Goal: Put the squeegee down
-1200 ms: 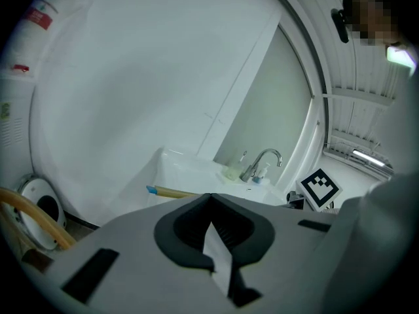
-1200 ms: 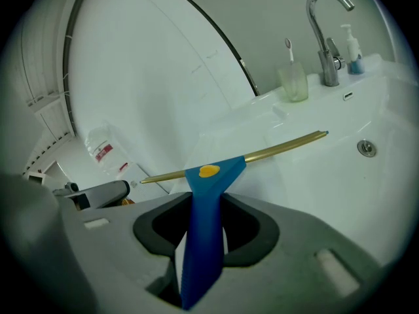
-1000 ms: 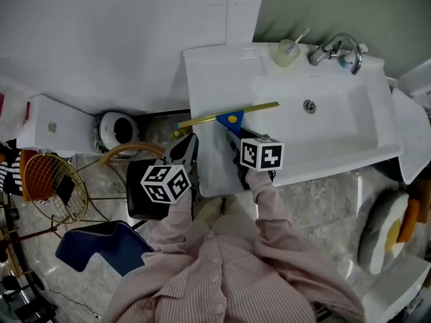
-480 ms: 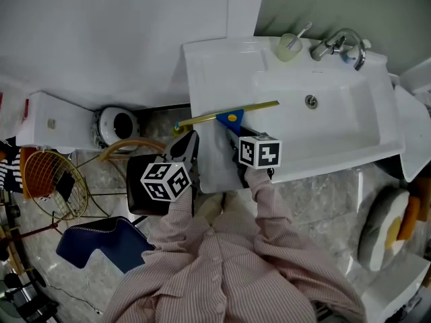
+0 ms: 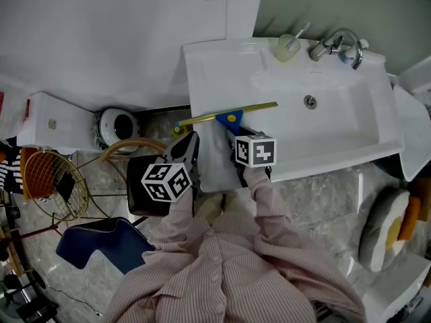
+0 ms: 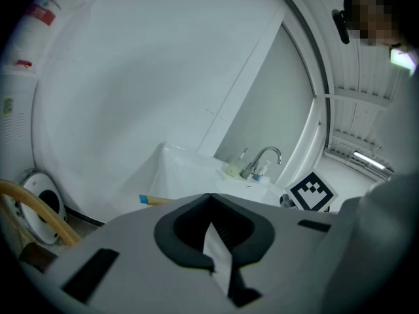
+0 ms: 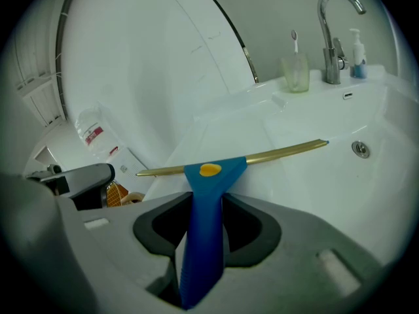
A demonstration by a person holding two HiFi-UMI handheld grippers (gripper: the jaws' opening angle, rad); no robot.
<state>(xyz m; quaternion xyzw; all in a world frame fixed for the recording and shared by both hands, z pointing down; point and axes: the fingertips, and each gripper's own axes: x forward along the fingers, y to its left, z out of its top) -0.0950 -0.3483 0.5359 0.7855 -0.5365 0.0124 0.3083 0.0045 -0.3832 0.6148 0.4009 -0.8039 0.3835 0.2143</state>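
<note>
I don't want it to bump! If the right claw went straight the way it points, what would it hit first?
Probably the white sink: the right claw points down at it, gripping the squeegee, whose blade would likely touch first. Depth is hard to judge.

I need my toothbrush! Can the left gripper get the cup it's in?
Probably not from there. The left gripper, fingers shut, sits off the sink's near corner; the toothbrush cup stands at the back by the tap, past the squeegee.
</note>
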